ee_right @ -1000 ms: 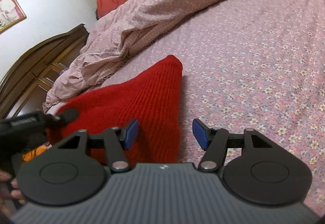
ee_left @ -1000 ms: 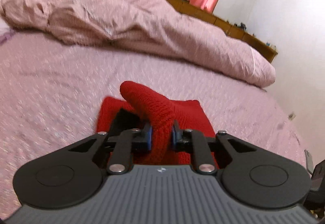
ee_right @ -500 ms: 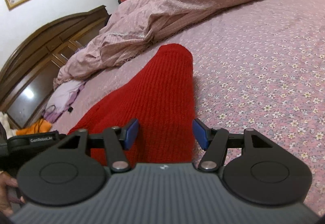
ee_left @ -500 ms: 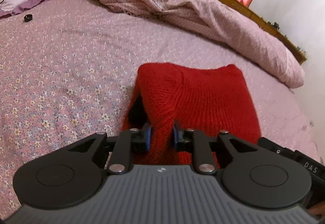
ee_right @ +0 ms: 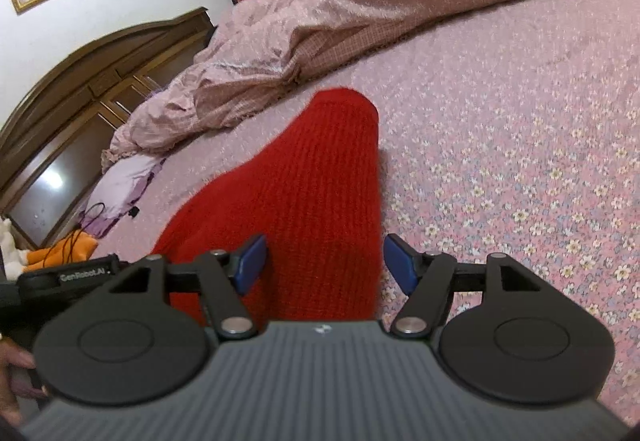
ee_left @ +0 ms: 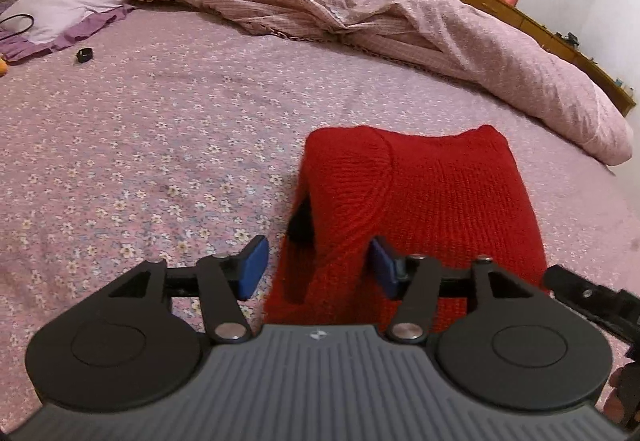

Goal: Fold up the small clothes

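Observation:
A red knitted garment (ee_left: 440,201) lies folded on the flowered pink bedsheet (ee_left: 140,161), its left edge doubled over into a raised fold. My left gripper (ee_left: 316,265) hovers low over its near left corner. Its jaws are opening, and the fold sits loose between the blue pads with a gap on the left side. In the right wrist view the same garment (ee_right: 312,181) stretches away as a long red strip. My right gripper (ee_right: 324,265) sits over its near end, jaws opening wide, pads clear of the knit.
A bunched pink duvet (ee_left: 360,1) runs across the far side of the bed. A lilac pillow (ee_left: 60,9) and a small black object (ee_left: 84,55) lie at far left. A dark wooden headboard (ee_right: 80,81) stands behind, with an orange item (ee_right: 72,245) near it.
The left jaws, pinched on the red fold before, have come apart and the fold has settled onto the garment. The left view has dropped and tilted down. The right jaws stand slightly wider.

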`<state>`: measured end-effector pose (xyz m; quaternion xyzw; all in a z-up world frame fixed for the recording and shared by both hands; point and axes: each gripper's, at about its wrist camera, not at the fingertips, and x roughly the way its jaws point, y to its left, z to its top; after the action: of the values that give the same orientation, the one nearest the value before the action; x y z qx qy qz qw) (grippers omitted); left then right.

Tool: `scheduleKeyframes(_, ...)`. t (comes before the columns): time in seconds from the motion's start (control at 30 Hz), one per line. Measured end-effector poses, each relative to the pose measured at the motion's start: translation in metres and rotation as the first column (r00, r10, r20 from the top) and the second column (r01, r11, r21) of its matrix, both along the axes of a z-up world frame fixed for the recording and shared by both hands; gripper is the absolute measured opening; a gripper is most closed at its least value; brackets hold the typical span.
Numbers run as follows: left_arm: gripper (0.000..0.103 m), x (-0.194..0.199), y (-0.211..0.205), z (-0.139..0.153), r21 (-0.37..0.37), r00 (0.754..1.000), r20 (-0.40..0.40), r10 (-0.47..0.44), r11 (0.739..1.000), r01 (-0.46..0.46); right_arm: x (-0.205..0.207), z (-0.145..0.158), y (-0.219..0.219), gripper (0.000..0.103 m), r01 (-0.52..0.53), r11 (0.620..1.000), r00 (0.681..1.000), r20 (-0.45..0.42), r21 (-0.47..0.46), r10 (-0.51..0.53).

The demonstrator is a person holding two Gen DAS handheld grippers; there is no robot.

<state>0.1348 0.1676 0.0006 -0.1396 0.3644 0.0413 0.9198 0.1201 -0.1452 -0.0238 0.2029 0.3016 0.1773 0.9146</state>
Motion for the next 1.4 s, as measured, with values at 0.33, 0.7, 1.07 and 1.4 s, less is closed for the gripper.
scheduleKeyframes(0.33, 0.075, 0.001, 0.0, -0.002, 0.022, 1.0, -0.024, 0.019, 1.0, -0.018, 0.009, -0.009, 0.011, 0.069, -0.058, 0.998, 0.998, -0.031, 0.009, 0.058)
scheduleKeyframes(0.7, 0.077, 0.012, 0.0, -0.004, 0.001, 0.998, -0.056, 0.012, 1.0, -0.012, 0.045, -0.017, -0.03, 0.084, -0.044, 0.973, 0.989, -0.125, 0.225, 0.073)
scheduleKeyframes(1.07, 0.077, 0.02, 0.005, -0.008, -0.004, 0.998, -0.069, -0.003, 1.0, 0.003, 0.084, -0.05, -0.007, 0.095, -0.153, 0.929, 0.945, -0.224, 0.337, 0.236)
scheduleKeyframes(1.4, 0.077, 0.021, 0.012, -0.012, 0.004, 0.997, -0.072, 0.021, 1.0, -0.02, 0.095, -0.054, 0.022, 0.097, -0.247, 0.905, 0.919, -0.212, 0.345, 0.332)
